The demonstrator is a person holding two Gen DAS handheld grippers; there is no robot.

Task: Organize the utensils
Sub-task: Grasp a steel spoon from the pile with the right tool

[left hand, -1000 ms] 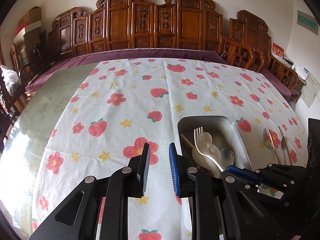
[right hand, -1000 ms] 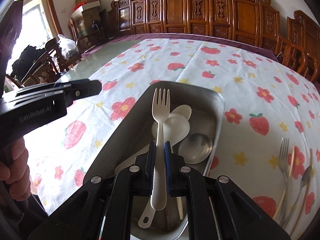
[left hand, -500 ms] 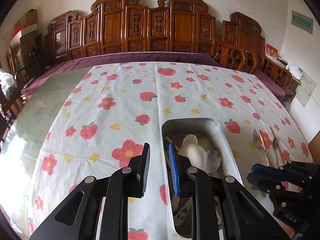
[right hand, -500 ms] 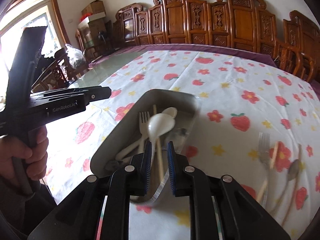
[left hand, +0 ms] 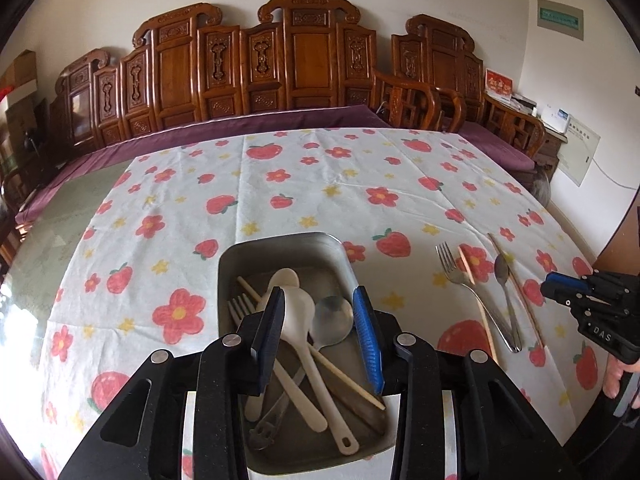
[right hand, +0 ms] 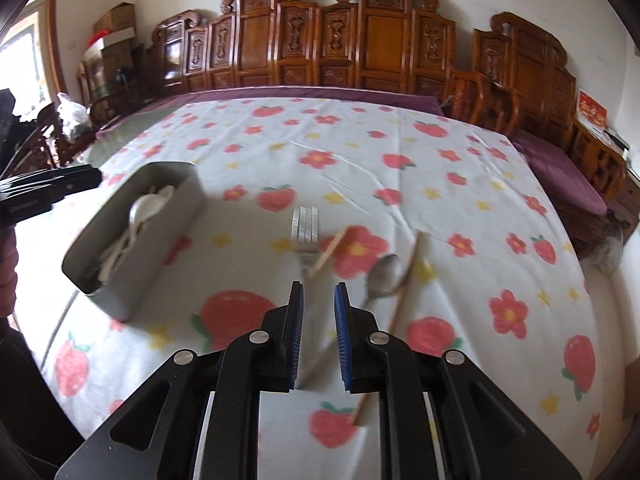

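Left gripper (left hand: 318, 322) hangs over metal tray (left hand: 280, 242) at lower centre of left view, jaws spread wide, nothing pinched. Tray holds white spoons (left hand: 298, 308), metal spoon (left hand: 332, 322), fork, chopsticks. Right gripper (right hand: 318, 338) at bottom centre of right view, jaws parted, empty, above metal fork (right hand: 306, 236), spoon (right hand: 384, 274), chopsticks (right hand: 404, 280) lying loose on bench tablecloth (right hand: 360, 152), frame a bit blurry.

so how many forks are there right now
2. A metal fork lies on the tablecloth right of the metal tray, beside a spoon and chopsticks. A white fork lies inside the tray. Others may be hidden underneath.
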